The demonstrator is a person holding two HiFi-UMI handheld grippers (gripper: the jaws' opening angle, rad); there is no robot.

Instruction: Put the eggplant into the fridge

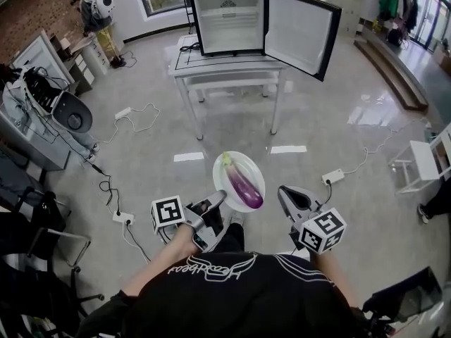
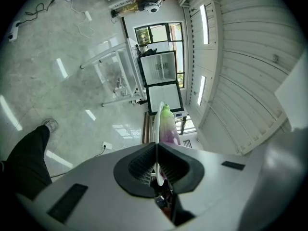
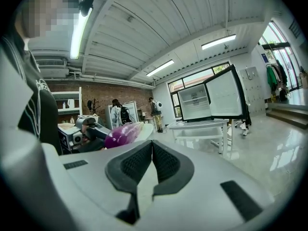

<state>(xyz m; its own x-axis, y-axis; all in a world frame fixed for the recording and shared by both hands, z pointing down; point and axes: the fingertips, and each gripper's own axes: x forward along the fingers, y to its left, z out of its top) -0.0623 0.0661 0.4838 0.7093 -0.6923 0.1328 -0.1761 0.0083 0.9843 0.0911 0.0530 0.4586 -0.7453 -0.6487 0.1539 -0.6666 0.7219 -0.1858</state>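
A purple eggplant (image 1: 243,184) with a green stem lies on a white plate (image 1: 223,171) held over the floor in the head view. My left gripper (image 1: 218,200) is shut on the plate's near-left rim. In the left gripper view the thin plate edge (image 2: 156,124) runs between the jaws, with the eggplant (image 2: 167,128) beyond it. My right gripper (image 1: 285,194) hangs just right of the plate, shut and empty. The right gripper (image 3: 152,146) view shows the eggplant (image 3: 120,134) to its left. The small black fridge (image 1: 229,20) stands open on a white table (image 1: 225,65) ahead, its door (image 1: 301,30) swung right.
Cables and power strips (image 1: 123,113) lie on the floor at left, and another strip (image 1: 332,177) at right. Equipment (image 1: 49,101) crowds the left side and a white rack (image 1: 426,162) stands at right. Two people (image 3: 119,113) stand in the background.
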